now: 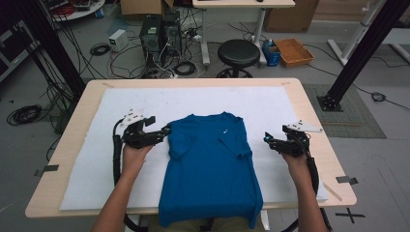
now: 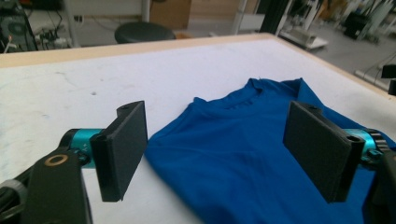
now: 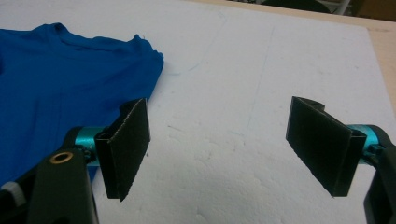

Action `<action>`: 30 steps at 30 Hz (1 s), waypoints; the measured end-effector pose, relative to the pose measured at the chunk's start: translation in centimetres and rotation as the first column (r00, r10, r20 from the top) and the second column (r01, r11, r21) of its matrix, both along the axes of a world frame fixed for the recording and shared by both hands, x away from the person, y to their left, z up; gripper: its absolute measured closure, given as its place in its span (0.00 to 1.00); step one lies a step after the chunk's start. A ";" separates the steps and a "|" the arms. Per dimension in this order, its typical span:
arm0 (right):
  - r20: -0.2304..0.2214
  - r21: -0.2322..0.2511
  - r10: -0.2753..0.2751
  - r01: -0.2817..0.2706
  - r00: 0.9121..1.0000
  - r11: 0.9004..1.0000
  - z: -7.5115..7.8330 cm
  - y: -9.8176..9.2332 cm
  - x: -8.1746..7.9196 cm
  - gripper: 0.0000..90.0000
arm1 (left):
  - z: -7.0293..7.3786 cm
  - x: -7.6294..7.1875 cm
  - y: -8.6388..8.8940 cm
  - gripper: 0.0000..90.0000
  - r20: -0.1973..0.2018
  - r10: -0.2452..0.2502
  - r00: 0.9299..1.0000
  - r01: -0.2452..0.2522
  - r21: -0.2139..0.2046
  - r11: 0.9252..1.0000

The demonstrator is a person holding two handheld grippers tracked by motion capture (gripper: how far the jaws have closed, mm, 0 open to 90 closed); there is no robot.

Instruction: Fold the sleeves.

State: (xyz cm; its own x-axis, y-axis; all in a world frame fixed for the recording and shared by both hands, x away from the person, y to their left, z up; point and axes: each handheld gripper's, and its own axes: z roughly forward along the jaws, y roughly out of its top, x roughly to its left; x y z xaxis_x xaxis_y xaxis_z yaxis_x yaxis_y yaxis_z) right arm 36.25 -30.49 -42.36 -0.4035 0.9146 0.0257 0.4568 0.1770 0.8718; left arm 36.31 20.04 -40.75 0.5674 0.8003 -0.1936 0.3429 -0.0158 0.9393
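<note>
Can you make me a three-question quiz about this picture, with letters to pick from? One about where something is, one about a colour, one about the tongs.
1. Where does the T-shirt lie?
A. on the white cloth on the table
B. on the floor
C. on the stool

2. What colour is the T-shirt?
A. red
B. blue
C. yellow

3. How are the left tongs?
A. shut on a sleeve
B. shut on nothing
C. open

Answers: 1 A, it is spread flat on the cloth. 2 B, it is bright blue all over. 3 C, the two black pads stand wide apart above the shirt.
</note>
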 end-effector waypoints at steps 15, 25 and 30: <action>0.071 0.021 0.066 -0.067 0.995 0.998 -0.2 -1.3 -1.7 0.23 | -2.8 -1.7 2.5 0.25 0.193 -0.034 0.981 0.011 0.120 0.993; 0.102 0.033 0.027 -0.030 0.994 0.999 -1.0 -2.5 -2.6 0.23 | -2.7 -2.7 3.6 0.24 0.168 0.018 0.986 -0.022 0.026 0.999; 0.105 0.041 0.025 -0.030 0.994 0.999 -1.0 -2.1 -2.2 0.22 | -2.9 -2.8 4.2 0.24 0.152 0.051 0.987 -0.052 -0.003 0.999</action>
State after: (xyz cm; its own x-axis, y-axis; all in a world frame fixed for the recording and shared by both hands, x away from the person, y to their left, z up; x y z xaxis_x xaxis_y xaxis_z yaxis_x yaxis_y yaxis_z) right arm 34.01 -32.55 -43.33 -0.4308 0.9022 0.0211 0.3587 0.1497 0.9214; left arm 33.48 24.29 -43.63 0.5483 0.8294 -0.1069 0.1961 -0.0032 0.9806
